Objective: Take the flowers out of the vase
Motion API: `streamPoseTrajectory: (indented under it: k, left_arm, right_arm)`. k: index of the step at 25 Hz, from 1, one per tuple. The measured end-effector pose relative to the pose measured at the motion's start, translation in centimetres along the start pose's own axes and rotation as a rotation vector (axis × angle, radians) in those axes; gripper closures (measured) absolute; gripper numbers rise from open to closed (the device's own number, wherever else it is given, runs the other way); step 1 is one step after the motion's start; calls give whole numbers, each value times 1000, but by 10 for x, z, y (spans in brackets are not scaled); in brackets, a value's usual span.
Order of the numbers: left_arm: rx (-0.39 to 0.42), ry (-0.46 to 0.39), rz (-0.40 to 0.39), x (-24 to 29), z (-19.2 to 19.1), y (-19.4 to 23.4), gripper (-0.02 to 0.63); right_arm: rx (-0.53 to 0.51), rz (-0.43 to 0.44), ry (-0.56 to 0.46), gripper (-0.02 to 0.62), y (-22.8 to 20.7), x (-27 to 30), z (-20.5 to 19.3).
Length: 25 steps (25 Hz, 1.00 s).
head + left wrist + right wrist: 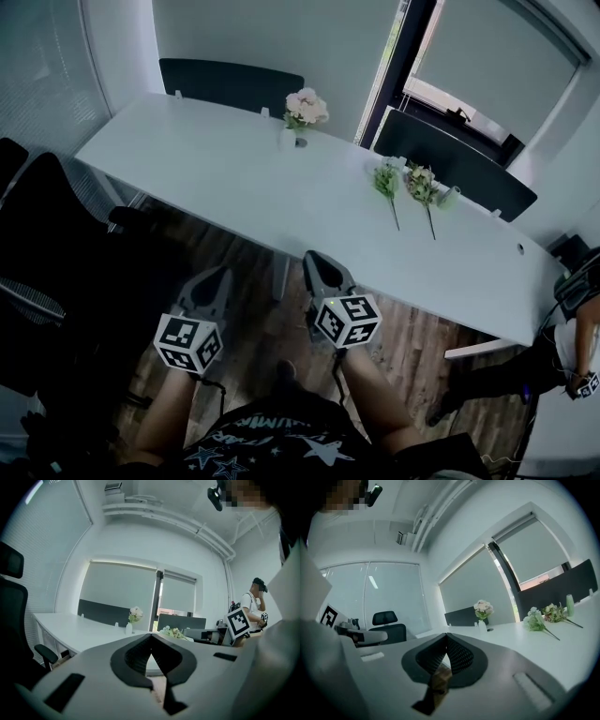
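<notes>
A small white vase (288, 139) with pink flowers (307, 107) stands upright at the far edge of the long white table (216, 169); it also shows in the left gripper view (128, 628) and the right gripper view (482, 624). Two loose flower stems (389, 187) (424, 191) lie flat on the table to its right. My left gripper (214, 283) and right gripper (321, 268) hang side by side over the wooden floor, short of the table's near edge. Both are shut and empty.
Dark chairs (230, 82) (455, 159) stand behind the table, and a black office chair (42, 244) is at my left. Another person (572, 347) stands at the right by the table's end. A small pale green bottle (449, 197) lies by the loose stems.
</notes>
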<state>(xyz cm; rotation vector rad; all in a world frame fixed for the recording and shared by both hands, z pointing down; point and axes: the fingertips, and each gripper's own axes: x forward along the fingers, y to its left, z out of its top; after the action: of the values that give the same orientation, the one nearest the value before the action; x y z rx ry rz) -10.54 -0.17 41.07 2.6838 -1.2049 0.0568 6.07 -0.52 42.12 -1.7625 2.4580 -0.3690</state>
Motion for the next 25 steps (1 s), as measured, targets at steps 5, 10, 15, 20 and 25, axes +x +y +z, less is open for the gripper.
streamPoseTrajectory:
  k: [5,10,15,20,25]
  left_arm:
    - [-7,1,16,34,7,7,597]
    - [-1,-13,34,71,16,9,597]
    - [-7,-16,51,100,16,9,598]
    - [-10,-3,49,117,15,6,597]
    - [-8,1,61,126,19,13,597]
  right_arm:
    - [13,20,9,592,-25,27,8]
    - [31,52,18,592,-52,51,15]
    - [41,78,27,592,-76,69,20]
    - [29,75,26,592,-91,80,23]
    - [37,70,22,592,-99,89,25]
